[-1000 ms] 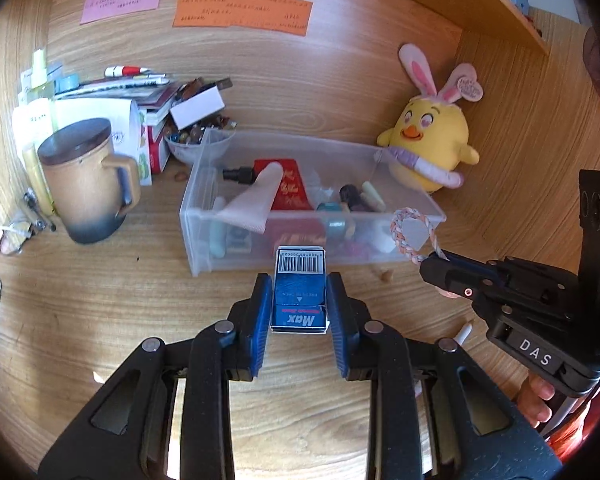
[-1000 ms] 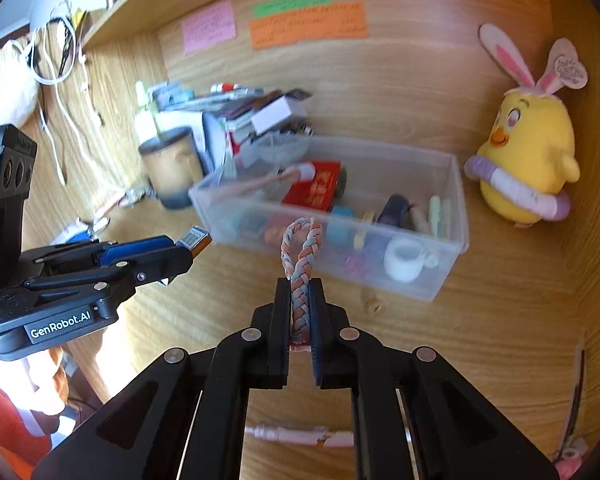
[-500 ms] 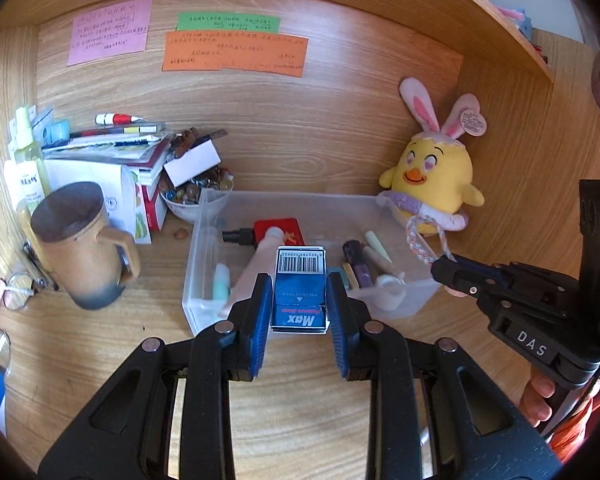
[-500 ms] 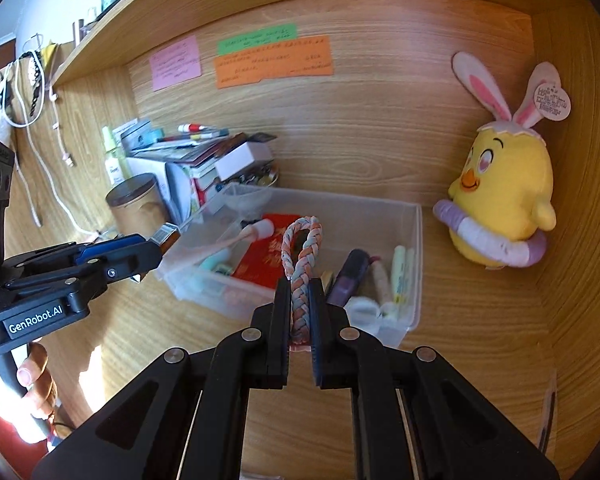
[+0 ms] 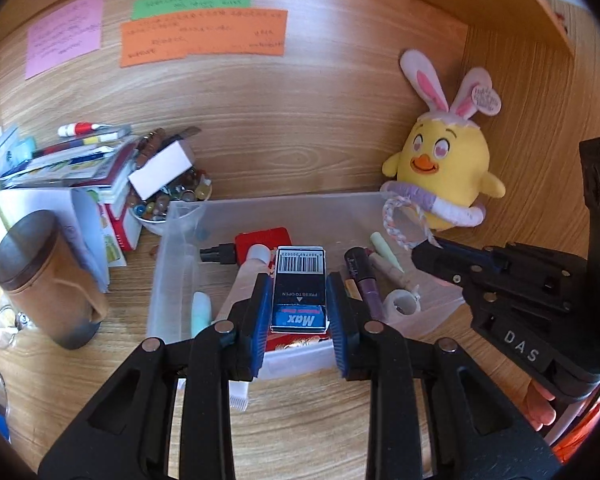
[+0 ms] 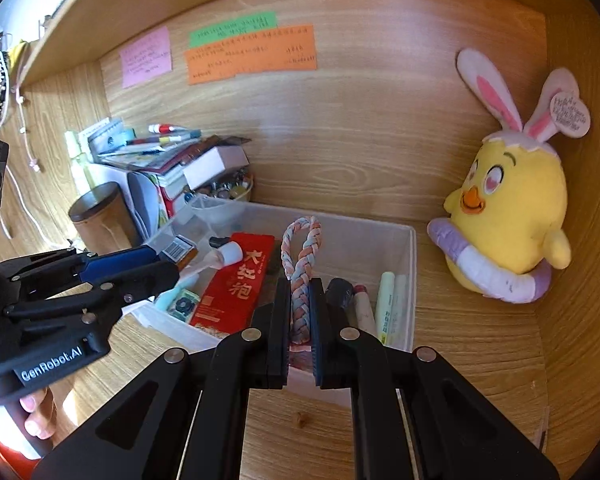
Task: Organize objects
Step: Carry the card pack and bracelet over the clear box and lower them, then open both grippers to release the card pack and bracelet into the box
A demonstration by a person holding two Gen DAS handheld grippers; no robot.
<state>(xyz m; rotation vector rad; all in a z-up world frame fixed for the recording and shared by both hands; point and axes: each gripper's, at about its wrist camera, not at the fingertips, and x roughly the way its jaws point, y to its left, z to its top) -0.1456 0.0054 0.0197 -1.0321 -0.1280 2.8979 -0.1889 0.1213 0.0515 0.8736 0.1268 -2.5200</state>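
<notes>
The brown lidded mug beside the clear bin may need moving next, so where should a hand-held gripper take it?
Judging by its upright pose, grip the brown lidded mug across its handle, coming from the clear plastic bin's side, where the handle faces.

A: Can you read the sticky notes (image 5: 204, 36) up at 12 o'clock?
B: No, the writing is too small.
A: What about the red packet (image 6: 236, 284) in the clear bin (image 6: 410, 280)?
B: The black fingers (image 6: 280, 320) hide its near end. The mug (image 6: 100, 220) at 9 o'clock is half hidden too.
</notes>
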